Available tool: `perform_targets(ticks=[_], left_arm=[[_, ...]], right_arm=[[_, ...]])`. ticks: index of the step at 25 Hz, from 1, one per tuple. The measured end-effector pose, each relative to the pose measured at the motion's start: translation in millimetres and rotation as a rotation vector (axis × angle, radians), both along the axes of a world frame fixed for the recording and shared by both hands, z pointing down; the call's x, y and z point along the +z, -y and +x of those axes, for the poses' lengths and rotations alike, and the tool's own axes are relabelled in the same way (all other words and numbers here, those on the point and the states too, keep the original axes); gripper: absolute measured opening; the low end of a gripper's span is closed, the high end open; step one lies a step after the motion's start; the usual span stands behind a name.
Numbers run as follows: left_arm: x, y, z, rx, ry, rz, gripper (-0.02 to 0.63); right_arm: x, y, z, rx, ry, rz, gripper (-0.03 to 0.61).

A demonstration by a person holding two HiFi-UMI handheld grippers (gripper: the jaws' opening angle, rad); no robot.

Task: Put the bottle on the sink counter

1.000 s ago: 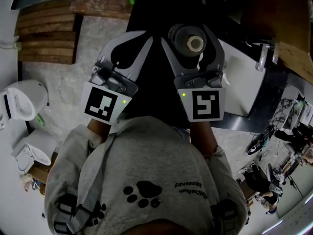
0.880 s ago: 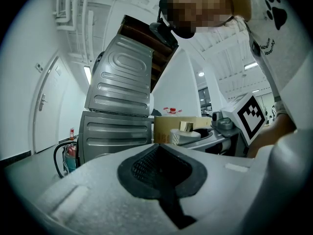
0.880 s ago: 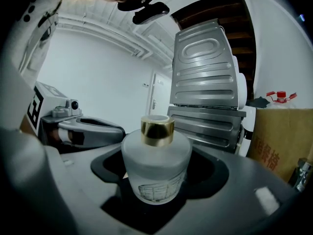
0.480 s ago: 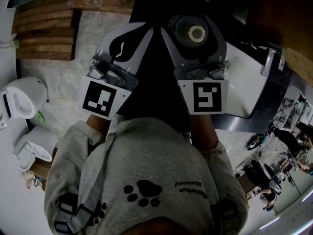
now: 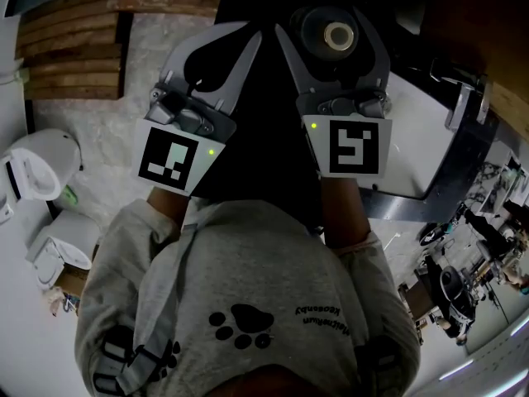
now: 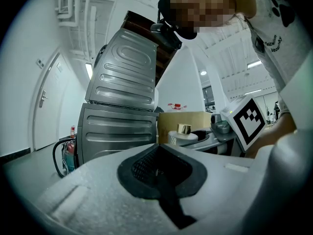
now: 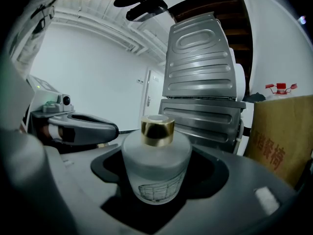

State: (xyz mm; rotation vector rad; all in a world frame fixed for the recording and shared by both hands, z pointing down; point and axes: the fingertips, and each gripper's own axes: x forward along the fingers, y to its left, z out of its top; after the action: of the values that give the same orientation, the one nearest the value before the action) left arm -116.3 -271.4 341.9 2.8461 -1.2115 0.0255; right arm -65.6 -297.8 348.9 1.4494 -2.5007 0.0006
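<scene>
Right tool [image 5: 334, 25] clamped on the frosted bottle [image 7: 155, 165], gold cap up, bottle held in the air. White sink [image 5: 413, 151] lies off to its right. Left tool [image 5: 231, 48] closed together, empty.

Illegible red Chinese characters on cardboard box [image 7: 288, 146]

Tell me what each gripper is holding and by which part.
The right gripper holds the frosted bottle, jaws on the sides of its round body below the gold cap. The left gripper is shut on nothing.
</scene>
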Motion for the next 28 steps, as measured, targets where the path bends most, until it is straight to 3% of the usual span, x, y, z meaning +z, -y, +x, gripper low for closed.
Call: perform_targets(ticks=[28], left_arm=[[60.3, 36.1, 22.6, 0.015, 0.003, -0.086, 0.002]], right_arm=[[96.1, 60.0, 31.6, 0.074, -0.081, -0.141, 0.336]])
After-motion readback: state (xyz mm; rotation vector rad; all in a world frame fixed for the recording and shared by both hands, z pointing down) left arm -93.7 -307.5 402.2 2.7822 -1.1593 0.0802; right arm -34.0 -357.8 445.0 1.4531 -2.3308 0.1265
